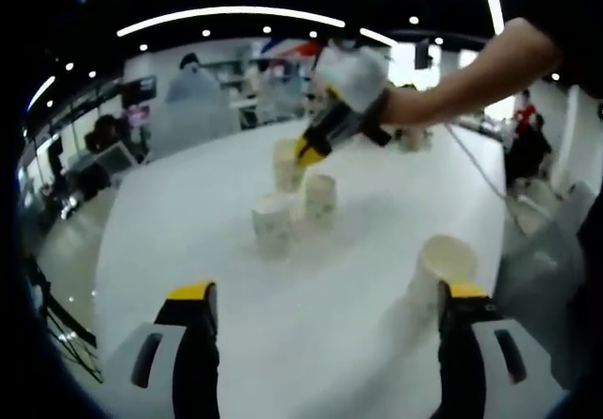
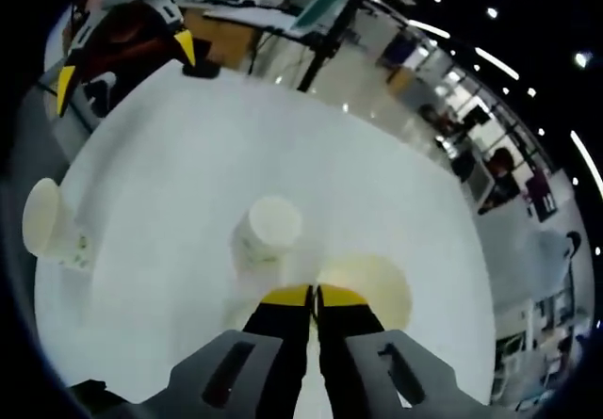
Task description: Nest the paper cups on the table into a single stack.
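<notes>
Left tongs (image 1: 325, 297) jaws wide apart, right tongs (image 2: 315, 294) pinched together, bare forearm (image 1: 471, 75) extended

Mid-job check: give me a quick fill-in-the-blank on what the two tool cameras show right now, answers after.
1. The left tool has its jaws wide ___, holding nothing.
2. The right tool has its jaws ___ on the rim of a white paper cup.
3. Both tools' jaws end in ___ tips.
4. In the left gripper view, ___ paper cups cluster mid-way across the white table, by the right tool.

Missing words: open; shut; yellow; three.
</notes>
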The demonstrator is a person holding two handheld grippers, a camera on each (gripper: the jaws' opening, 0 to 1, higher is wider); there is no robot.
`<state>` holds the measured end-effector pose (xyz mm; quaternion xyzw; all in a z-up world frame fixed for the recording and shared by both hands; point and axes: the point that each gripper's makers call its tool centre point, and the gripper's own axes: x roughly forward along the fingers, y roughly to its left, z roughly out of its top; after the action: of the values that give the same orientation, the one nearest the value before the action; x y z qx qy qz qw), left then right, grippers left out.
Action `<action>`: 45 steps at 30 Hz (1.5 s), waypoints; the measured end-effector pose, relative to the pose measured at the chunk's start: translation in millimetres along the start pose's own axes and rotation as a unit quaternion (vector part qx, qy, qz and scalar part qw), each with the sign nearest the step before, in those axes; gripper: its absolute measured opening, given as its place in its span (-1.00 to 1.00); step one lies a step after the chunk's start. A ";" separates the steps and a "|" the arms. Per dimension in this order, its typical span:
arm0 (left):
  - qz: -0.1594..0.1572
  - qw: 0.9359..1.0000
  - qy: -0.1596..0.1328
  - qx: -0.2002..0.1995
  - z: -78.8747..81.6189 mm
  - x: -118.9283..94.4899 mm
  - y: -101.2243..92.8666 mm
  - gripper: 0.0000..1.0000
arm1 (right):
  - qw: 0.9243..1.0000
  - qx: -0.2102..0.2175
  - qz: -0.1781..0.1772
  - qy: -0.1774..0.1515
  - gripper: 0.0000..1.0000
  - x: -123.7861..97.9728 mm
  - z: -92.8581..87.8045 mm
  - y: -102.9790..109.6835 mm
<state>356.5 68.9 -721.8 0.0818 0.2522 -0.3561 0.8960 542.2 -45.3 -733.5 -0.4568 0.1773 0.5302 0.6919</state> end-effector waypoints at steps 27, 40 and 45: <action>-0.007 1.000 -0.012 0.012 9.8 -5.5 -11.1 0.92 | 0.999 0.001 -0.043 -0.029 -1.00 -65.9 27.5 7.6; -0.008 1.000 -0.027 0.008 18.3 -8.8 -14.3 0.91 | 0.998 -0.001 -0.048 -0.046 -1.00 -98.5 36.9 27.2; -0.008 1.000 -0.027 0.009 18.4 -9.8 -15.7 0.91 | 0.997 0.004 -0.051 -0.052 -1.00 -110.5 40.2 35.4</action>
<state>347.0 57.2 -700.5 0.0782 0.2250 -0.3676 0.8990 459.4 -74.7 -647.7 -0.4340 0.1198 0.5170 0.7280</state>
